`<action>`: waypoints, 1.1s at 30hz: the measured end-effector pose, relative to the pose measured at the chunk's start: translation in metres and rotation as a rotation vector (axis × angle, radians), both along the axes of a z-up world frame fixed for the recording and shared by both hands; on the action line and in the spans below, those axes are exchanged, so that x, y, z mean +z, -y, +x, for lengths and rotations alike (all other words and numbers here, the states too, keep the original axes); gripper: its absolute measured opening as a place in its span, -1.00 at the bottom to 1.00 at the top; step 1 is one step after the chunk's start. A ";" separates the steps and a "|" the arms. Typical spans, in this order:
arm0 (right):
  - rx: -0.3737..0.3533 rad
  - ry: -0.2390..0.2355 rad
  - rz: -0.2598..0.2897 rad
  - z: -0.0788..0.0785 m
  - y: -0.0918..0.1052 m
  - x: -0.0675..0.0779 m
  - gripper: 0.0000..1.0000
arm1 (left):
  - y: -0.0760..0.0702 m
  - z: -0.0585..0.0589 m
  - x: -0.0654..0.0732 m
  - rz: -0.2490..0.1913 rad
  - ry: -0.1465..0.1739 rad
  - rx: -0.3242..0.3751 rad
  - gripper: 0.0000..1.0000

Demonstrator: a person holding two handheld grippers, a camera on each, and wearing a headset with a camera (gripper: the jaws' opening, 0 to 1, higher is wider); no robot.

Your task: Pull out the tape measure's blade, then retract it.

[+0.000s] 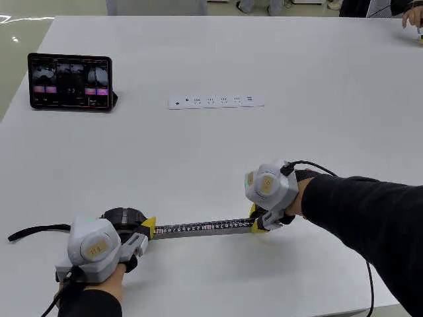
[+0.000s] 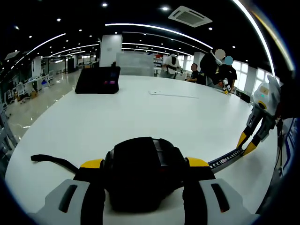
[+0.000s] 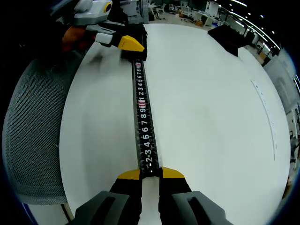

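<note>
The left gripper (image 2: 145,165) has its yellow-tipped jaws closed around the black, round tape measure case (image 1: 123,216), which rests on the white tabletop (image 1: 277,66) near its front edge. The right gripper (image 3: 150,174) has its jaws clamped on the free end of the dark graduated blade (image 1: 201,228), which lies flat, extended between the two grippers (numerals legible in the right gripper view). A black wrist strap (image 1: 36,231) trails from the case. A dark tablet (image 1: 70,81) and a white power strip (image 1: 216,101) sit well apart, farther back.
</note>
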State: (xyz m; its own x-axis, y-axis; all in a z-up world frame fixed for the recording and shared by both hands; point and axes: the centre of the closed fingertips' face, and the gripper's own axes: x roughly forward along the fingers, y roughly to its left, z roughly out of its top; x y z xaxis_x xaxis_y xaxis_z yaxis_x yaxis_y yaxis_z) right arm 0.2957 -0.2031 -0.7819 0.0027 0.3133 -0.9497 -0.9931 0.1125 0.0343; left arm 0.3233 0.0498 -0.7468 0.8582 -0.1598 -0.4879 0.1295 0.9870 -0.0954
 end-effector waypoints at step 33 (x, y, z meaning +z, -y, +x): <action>-0.046 -0.007 -0.020 0.003 -0.018 0.000 -0.82 | 0.001 0.000 -0.003 -0.010 -0.017 -0.002 0.28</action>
